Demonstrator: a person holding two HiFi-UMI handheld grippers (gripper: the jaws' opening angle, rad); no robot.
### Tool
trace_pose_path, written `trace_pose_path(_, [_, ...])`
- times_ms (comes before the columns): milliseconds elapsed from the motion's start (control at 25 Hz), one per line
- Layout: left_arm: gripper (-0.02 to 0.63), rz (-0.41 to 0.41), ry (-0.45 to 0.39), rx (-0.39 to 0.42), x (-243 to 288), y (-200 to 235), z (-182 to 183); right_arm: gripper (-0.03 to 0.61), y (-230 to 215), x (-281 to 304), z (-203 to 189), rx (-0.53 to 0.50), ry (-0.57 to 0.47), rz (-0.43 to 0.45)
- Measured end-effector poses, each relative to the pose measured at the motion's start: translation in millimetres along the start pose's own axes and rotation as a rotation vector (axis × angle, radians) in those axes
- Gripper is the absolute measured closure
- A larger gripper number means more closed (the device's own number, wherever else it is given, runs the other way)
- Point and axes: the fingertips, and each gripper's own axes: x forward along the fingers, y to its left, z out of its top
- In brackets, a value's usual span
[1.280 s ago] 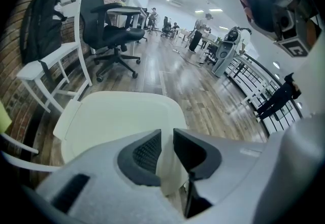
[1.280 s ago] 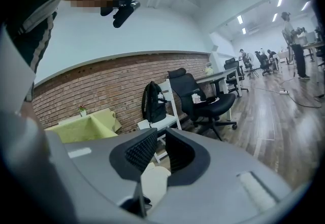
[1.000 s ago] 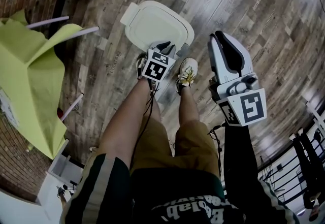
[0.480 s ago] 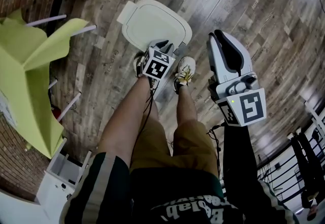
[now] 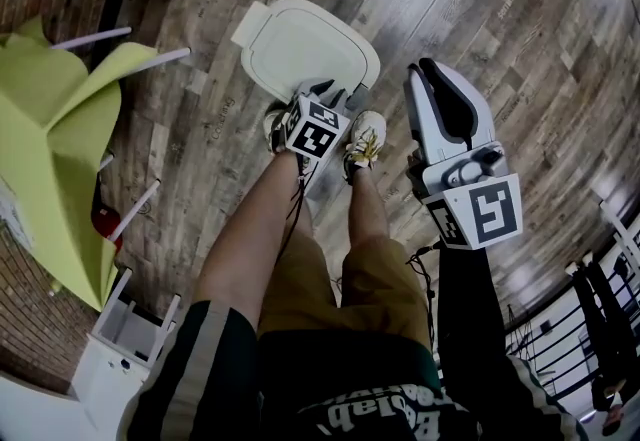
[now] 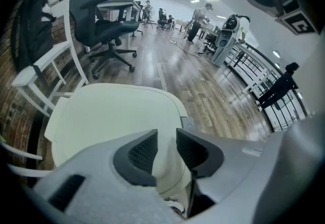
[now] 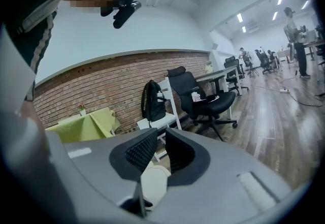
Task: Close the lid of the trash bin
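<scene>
**A:** Yellow-green cloth (image 5: 50,159) is draping over a table at the far left, and a white stool (image 5: 125,329) is standing below it. What is sitting next to that?

**B:** The trash bin's cream lid (image 5: 305,49) is lying flat and shut on the bin. The bin is standing on the wood floor (image 5: 480,9), just ahead of the person's shoes (image 5: 367,141).

**A:** What is the left gripper doing?

**B:** The left gripper (image 6: 166,139) is pointing steeply down over the lid's near edge. Its jaws are opening, and the pads (image 6: 142,153) are standing apart and pressing on nothing. The lid's near rim is showing through the gap. I cannot tell whether it is sitting between the pads or just below them.

**A:** And further right?

**B:** The right gripper (image 5: 432,69) is hanging well apart from the bin, to the right of the shoes, and is pointing nearly level. Its jaws are leaving only a narrow slit with nothing in it. Beyond them a black backpack (image 7: 152,101) is resting on a white chair by the brick wall (image 7: 91,91).

**A:** Anything at the far right?

**B:** A dark railing (image 5: 600,299) is running along that edge.
</scene>
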Motion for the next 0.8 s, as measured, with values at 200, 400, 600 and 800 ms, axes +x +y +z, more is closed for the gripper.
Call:
trace_pose_path(200, [0.499,0.005,-0.002,-0.009,3.5,-0.7,-0.3,0.512,0.9,1.6,-2.6,-0.002,0.006,-0.008])
trace_pose_path(400, [0.514,0.002,-0.004,-0.009,3.4,0.9,-1.3,0.512,1.3,3.3,0.4,0.000,-0.006,-0.011])
trace_pose_path(600, [0.514,0.002,-0.003,-0.011,3.3,1.1,-0.7,0.512,0.8,1.7,0.1,-0.003,0.000,-0.016])
trace_pose_path(800, [0.514,0.000,0.000,-0.015,3.8,1.4,-1.2,0.512,-0.1,1.3,1.4,-0.004,-0.001,-0.016])
